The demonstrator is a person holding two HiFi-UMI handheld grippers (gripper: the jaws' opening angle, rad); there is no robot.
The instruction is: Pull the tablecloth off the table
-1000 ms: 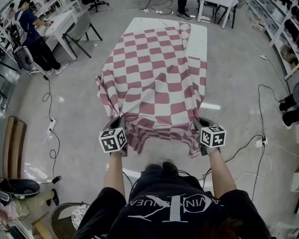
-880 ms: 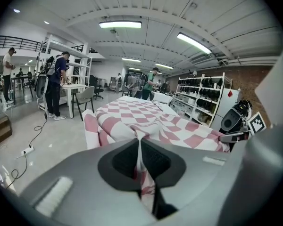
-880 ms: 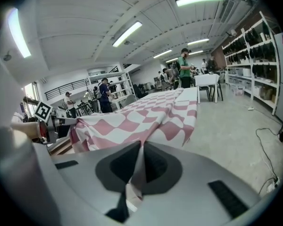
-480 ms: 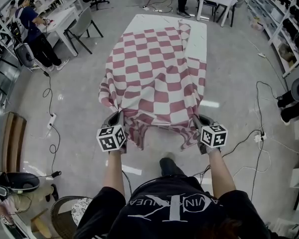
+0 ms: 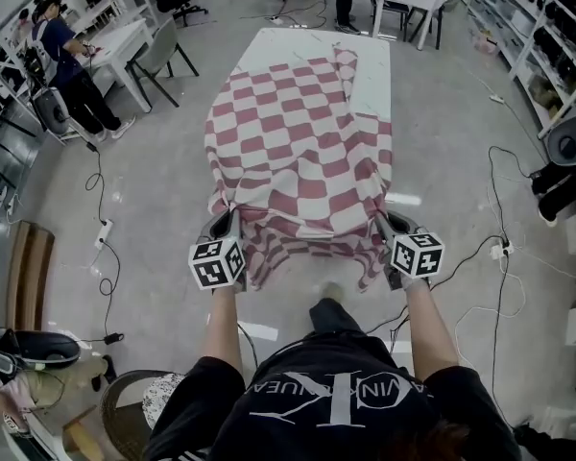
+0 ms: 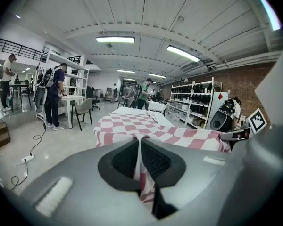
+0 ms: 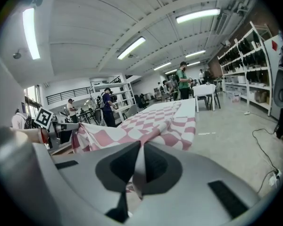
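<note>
Room: workshop, grey floor (image 5: 154,190), shelves (image 5: 547,36) at 2 o'clock. A long white table (image 5: 372,60) runs toward 12.
Left gripper (image 6: 139,147): jaws clamped tight on a pinch of the cloth (image 5: 298,152). The fabric runs straight through the pads.
Right gripper (image 7: 140,150): same, clamped on the other near corner.
Why held so: one corner each, spread wide. My read is that this loads the near hem evenly, so the cloth slides along the table instead of bunching.
Cloth: covers most of the table. The near hem is off the end and sags between the grippers. Bare top shows at 12 and along the 3 o'clock edge.
Arms: both forearms are out straight and roughly parallel. The grippers are level, at 7 and 5 of the cloth.
Progress: partway, I'd judge.
</note>
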